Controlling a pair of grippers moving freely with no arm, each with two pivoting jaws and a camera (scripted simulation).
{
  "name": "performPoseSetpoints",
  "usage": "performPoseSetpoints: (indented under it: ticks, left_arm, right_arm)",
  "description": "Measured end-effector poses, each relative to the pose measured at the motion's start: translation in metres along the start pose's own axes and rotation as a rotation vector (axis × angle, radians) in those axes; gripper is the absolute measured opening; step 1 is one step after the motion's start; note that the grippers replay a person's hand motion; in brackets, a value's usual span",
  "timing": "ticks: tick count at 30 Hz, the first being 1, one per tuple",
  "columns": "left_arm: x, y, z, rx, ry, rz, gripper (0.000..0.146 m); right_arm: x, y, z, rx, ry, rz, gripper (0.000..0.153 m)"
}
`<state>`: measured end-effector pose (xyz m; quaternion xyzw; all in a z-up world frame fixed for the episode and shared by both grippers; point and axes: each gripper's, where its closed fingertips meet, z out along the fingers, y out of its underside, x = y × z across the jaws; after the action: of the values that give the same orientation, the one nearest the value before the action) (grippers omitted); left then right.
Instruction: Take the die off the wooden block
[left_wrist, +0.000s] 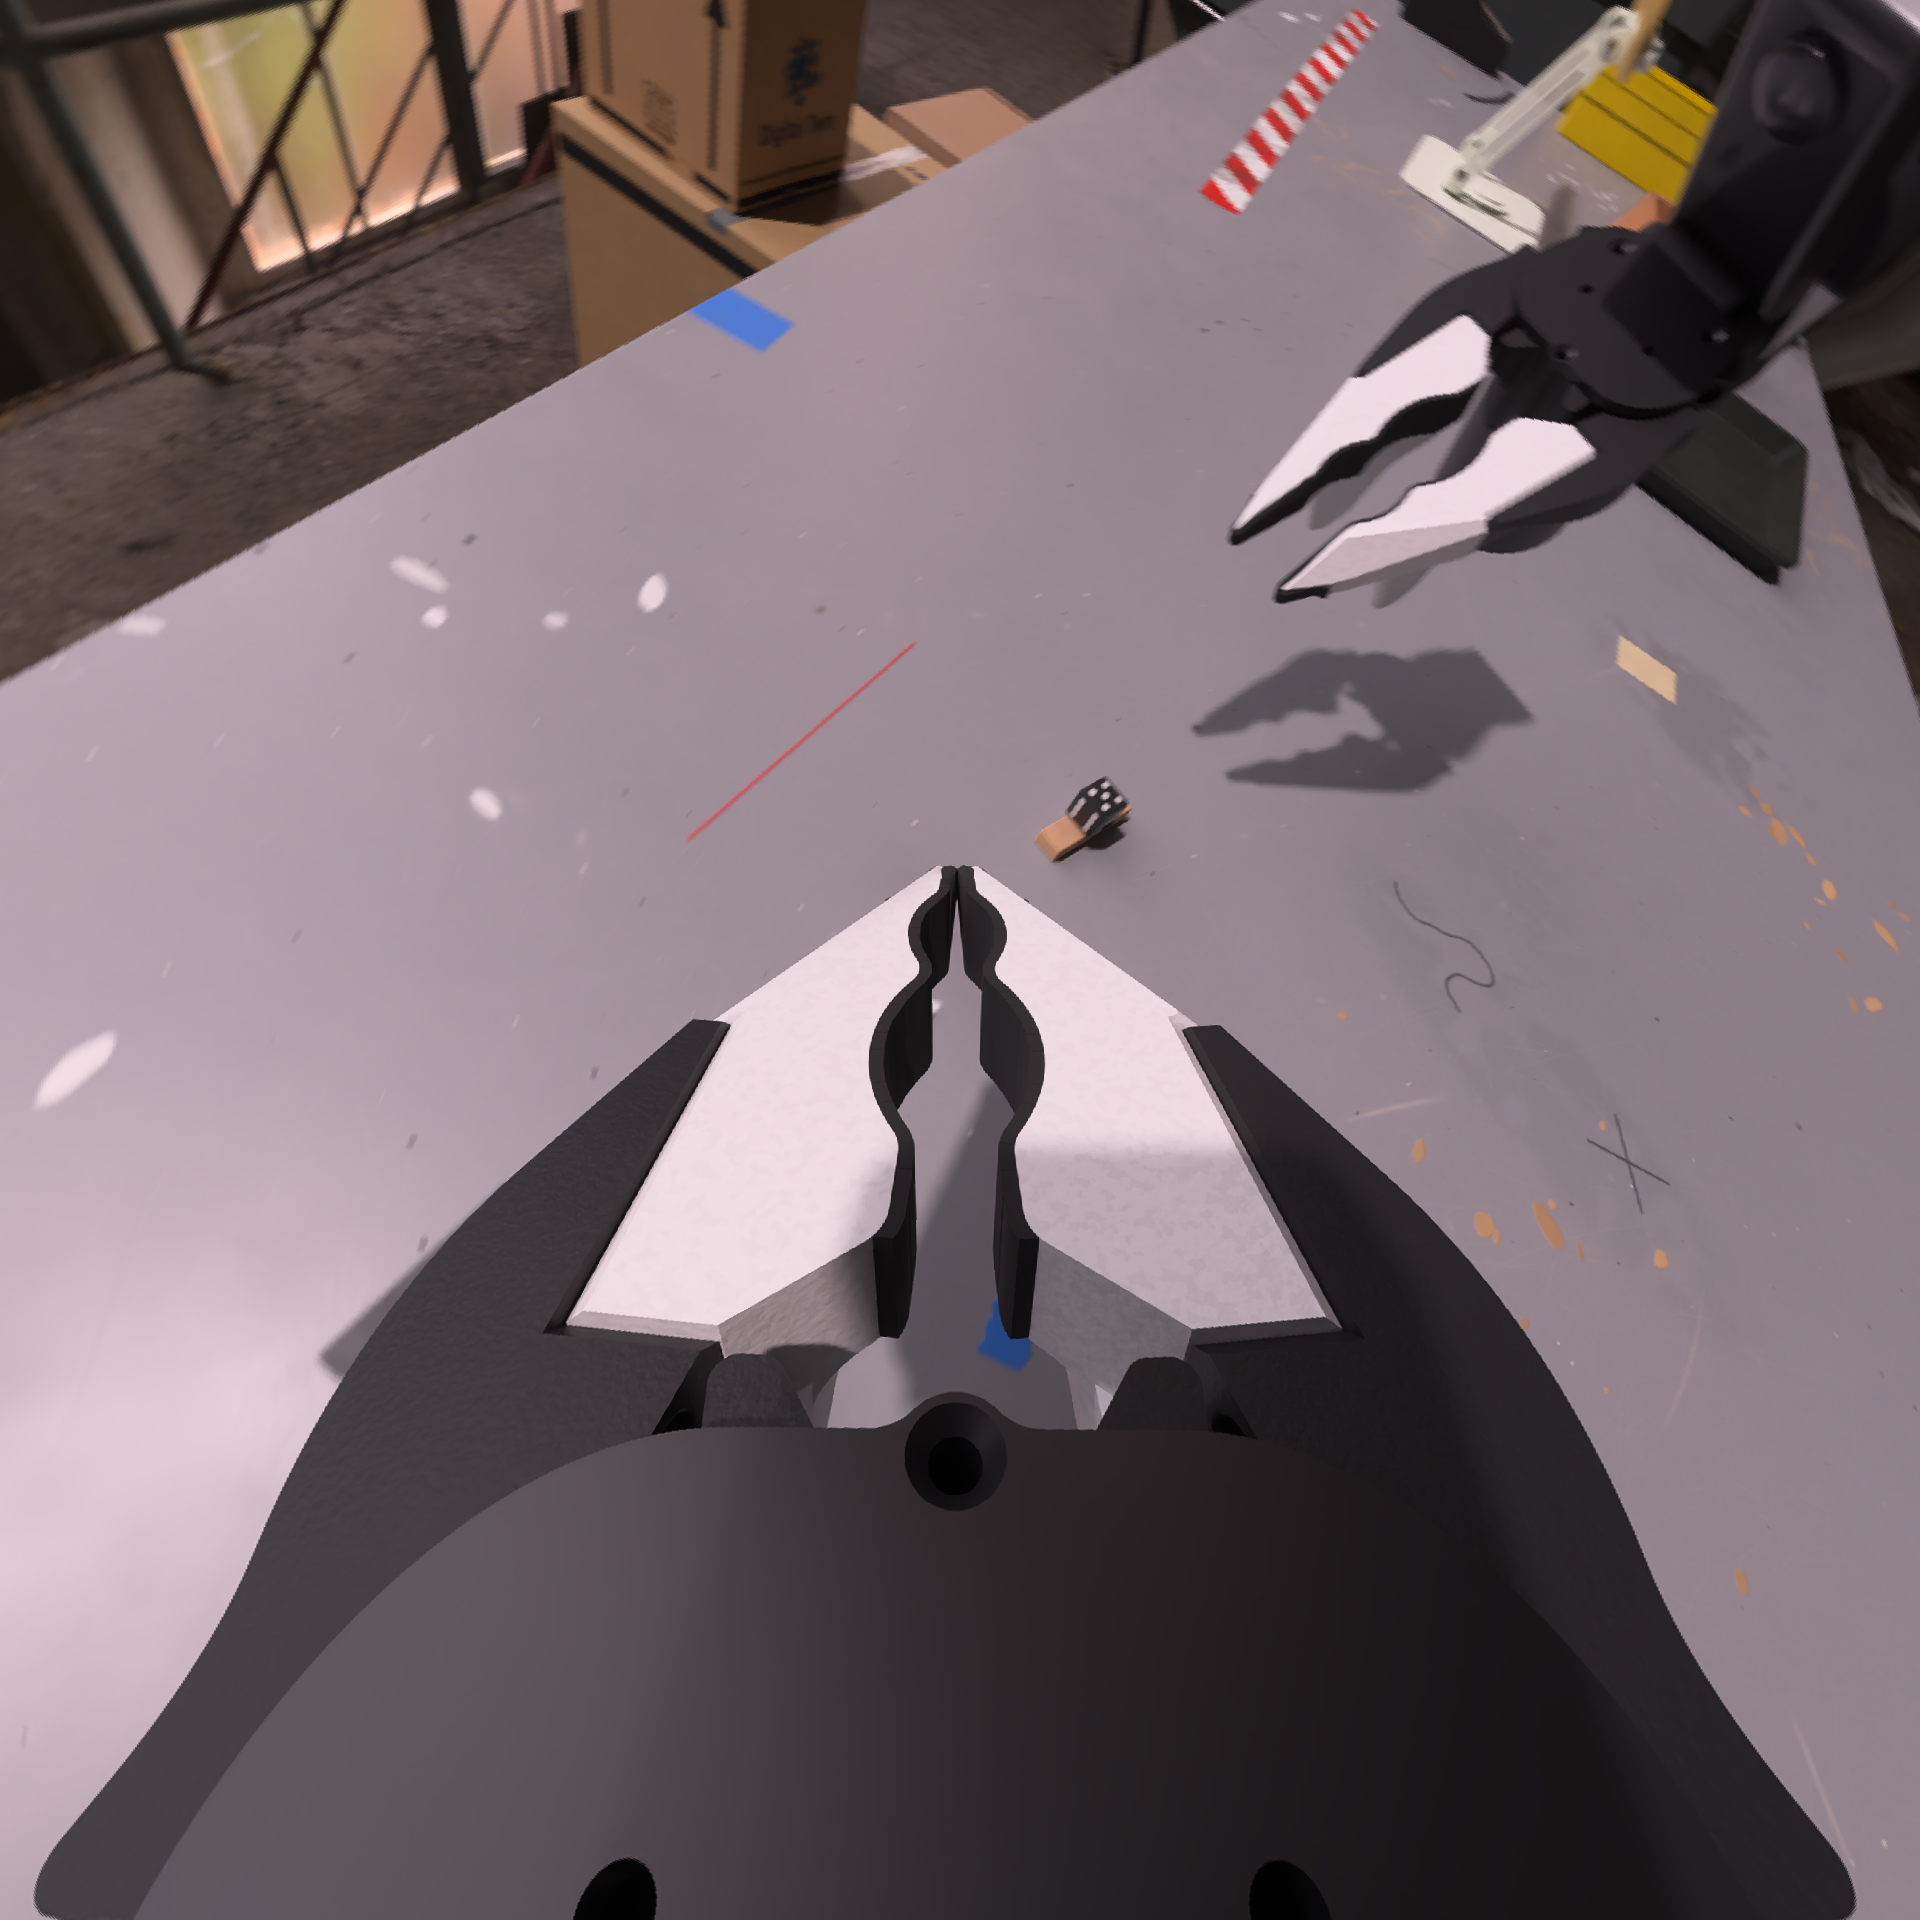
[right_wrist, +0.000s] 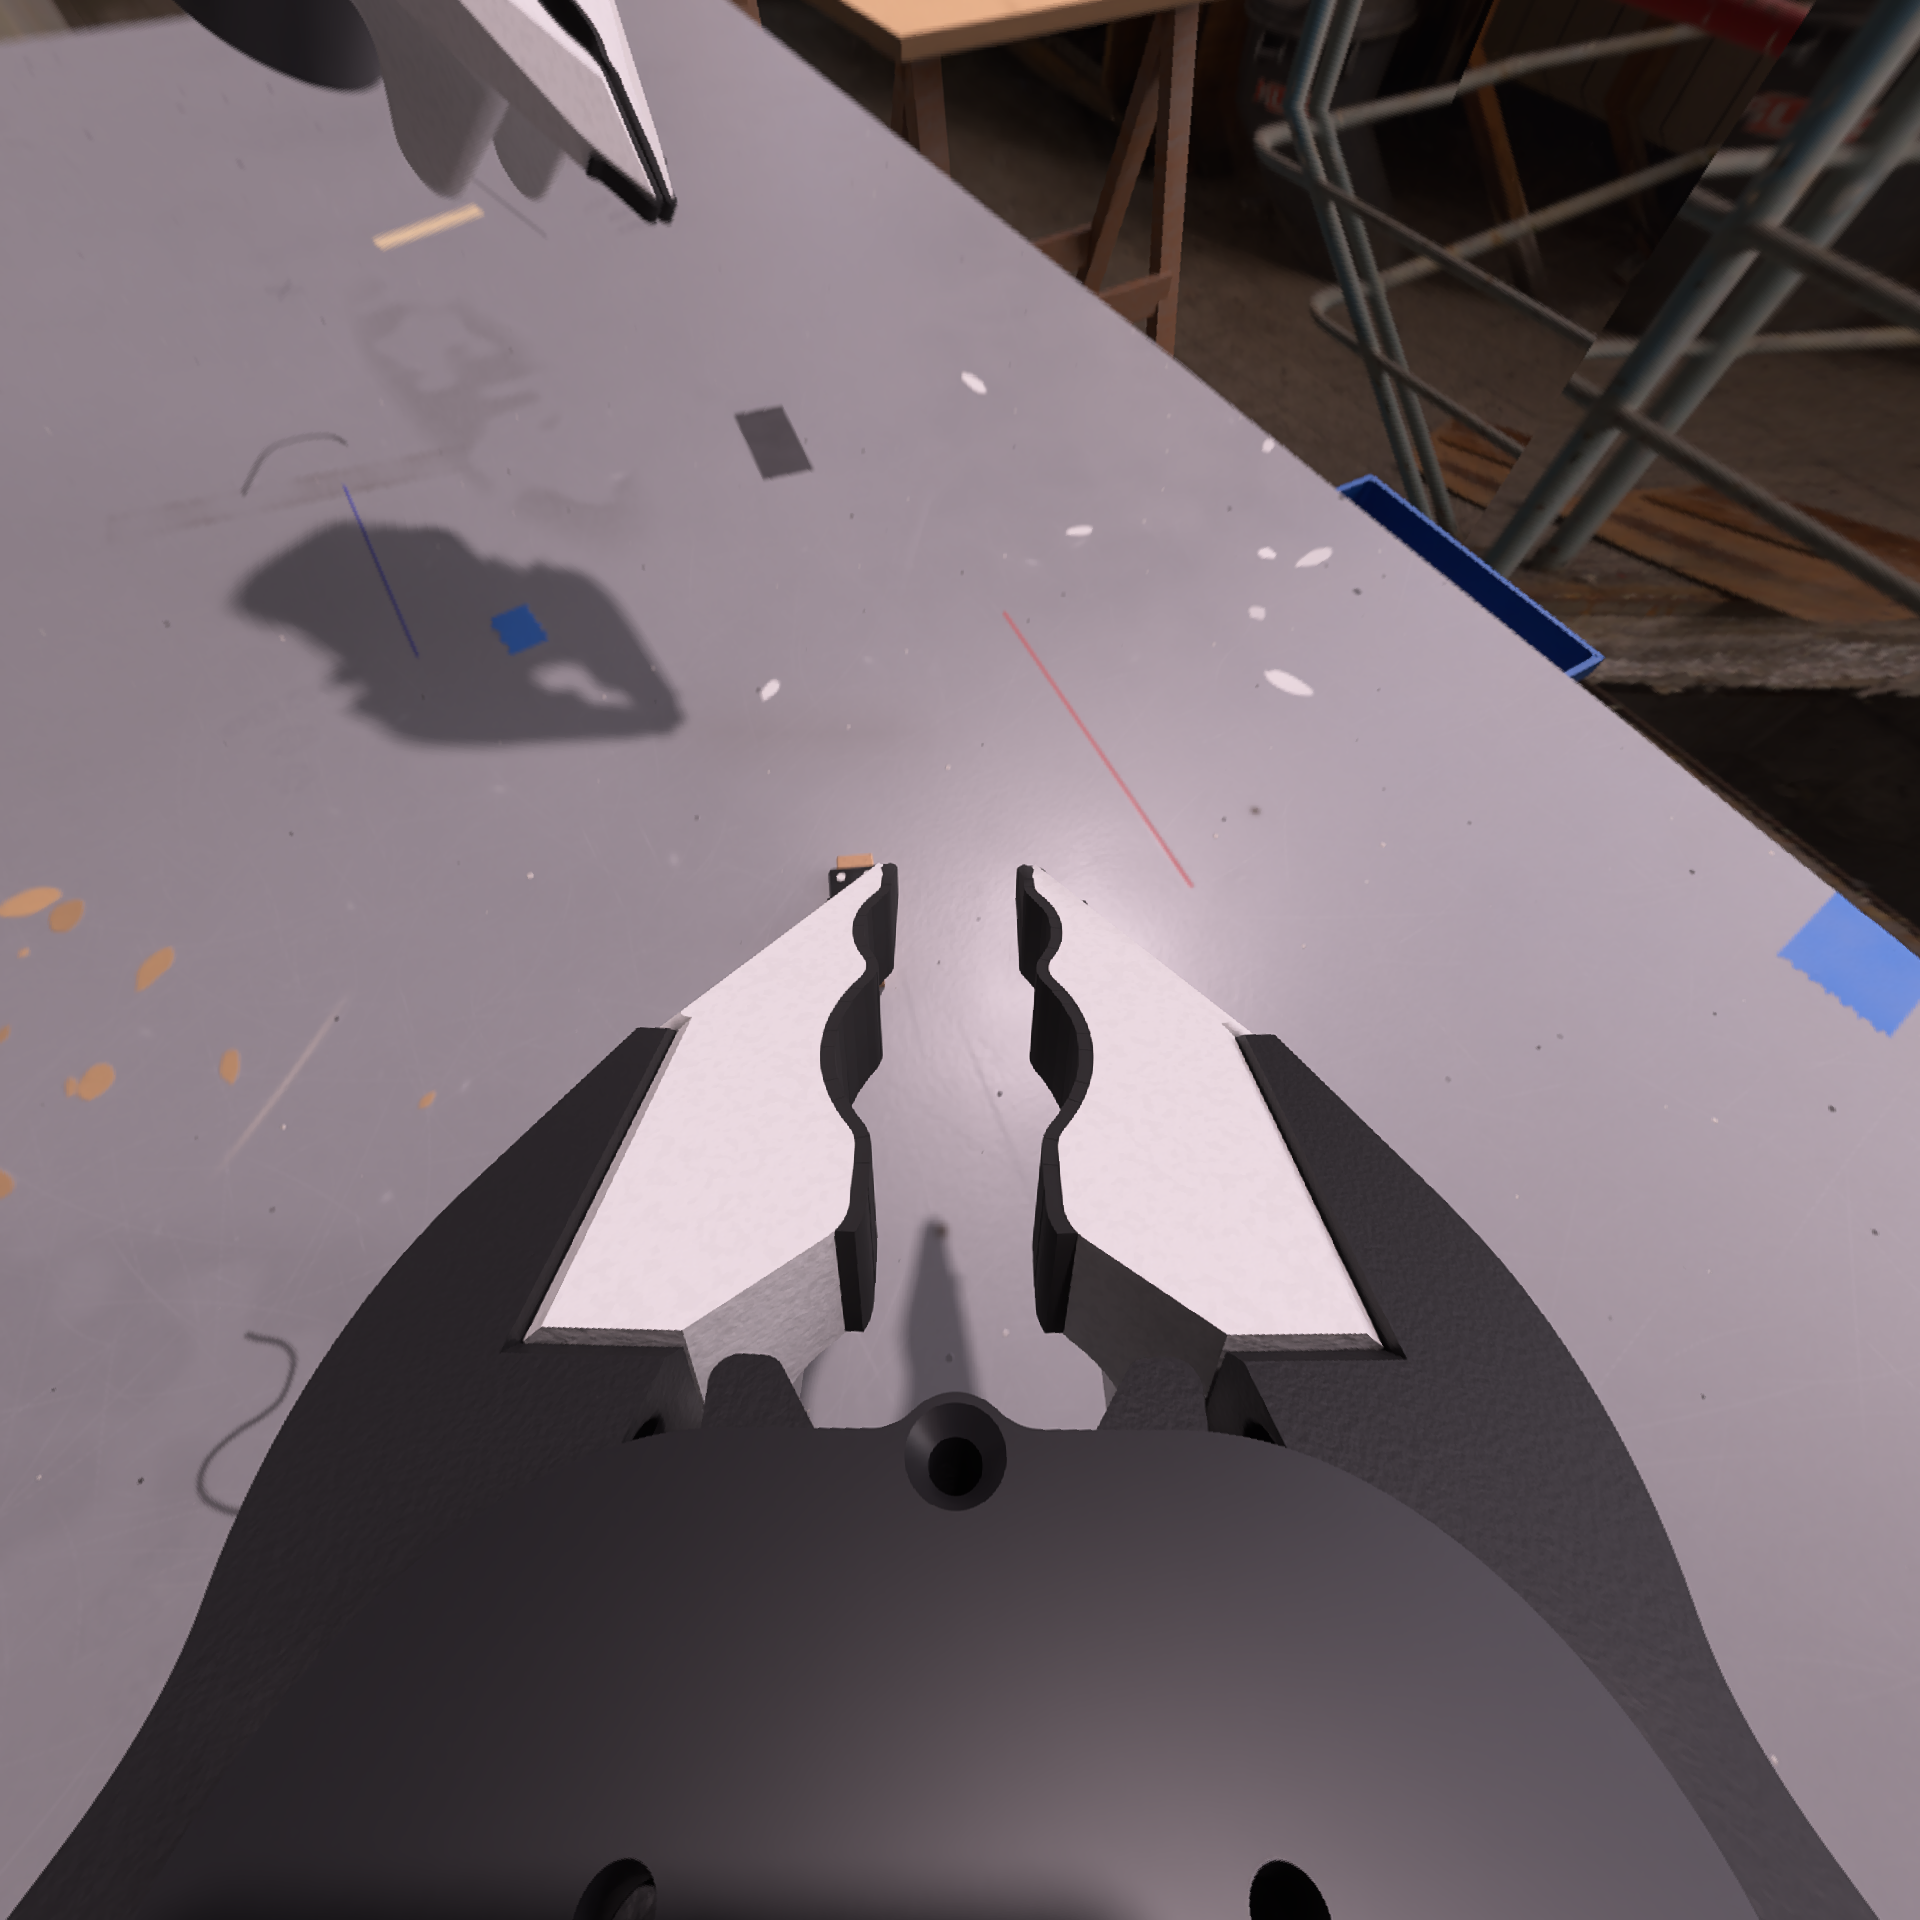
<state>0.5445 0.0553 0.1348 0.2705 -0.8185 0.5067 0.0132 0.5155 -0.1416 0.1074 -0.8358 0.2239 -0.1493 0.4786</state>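
A small black die with white pips sits on a flat tan wooden block on the grey table. My left gripper is shut and empty, its tips just short of the block and a little to its left. My right gripper is open and empty, hovering above the table beyond and to the right of the die. In the right wrist view my right gripper is open; only a corner of the die and block peeks out behind the left fingertip. The left gripper shows at the top left.
A dark flat slab, a yellow block and a white lamp-like stand lie at the table's far right. Cardboard boxes stand beyond the far edge. A blue bin hangs at the table's edge in the right wrist view.
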Motion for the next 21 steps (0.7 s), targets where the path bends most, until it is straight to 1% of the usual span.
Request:
performPoseSetpoints:
  ticks: [6, 10, 14, 17, 21]
  left_arm:
    - [-0.032, 0.049, -0.036, 0.014, -0.143, -0.146, 0.000]
    - [-0.052, 0.084, -0.054, 0.008, -0.222, -0.260, 0.000]
    - [-0.061, 0.109, -0.066, 0.012, -0.277, -0.316, 0.001]
    - [-0.068, 0.122, -0.074, 0.031, -0.316, -0.350, 0.008]
    - [-0.072, 0.134, -0.083, 0.037, -0.369, -0.363, 0.026]
  right_arm:
    - [-0.023, 0.019, 0.014, -0.086, -0.005, -0.074, 0.023]
    - [-0.034, 0.027, 0.036, -0.153, 0.000, -0.168, 0.025]
    - [-0.038, 0.038, 0.062, -0.231, -0.011, -0.217, 0.023]
    - [-0.033, 0.048, 0.078, -0.276, 0.012, -0.244, 0.024]
    - [-0.030, 0.053, 0.088, -0.292, 0.025, -0.261, 0.025]
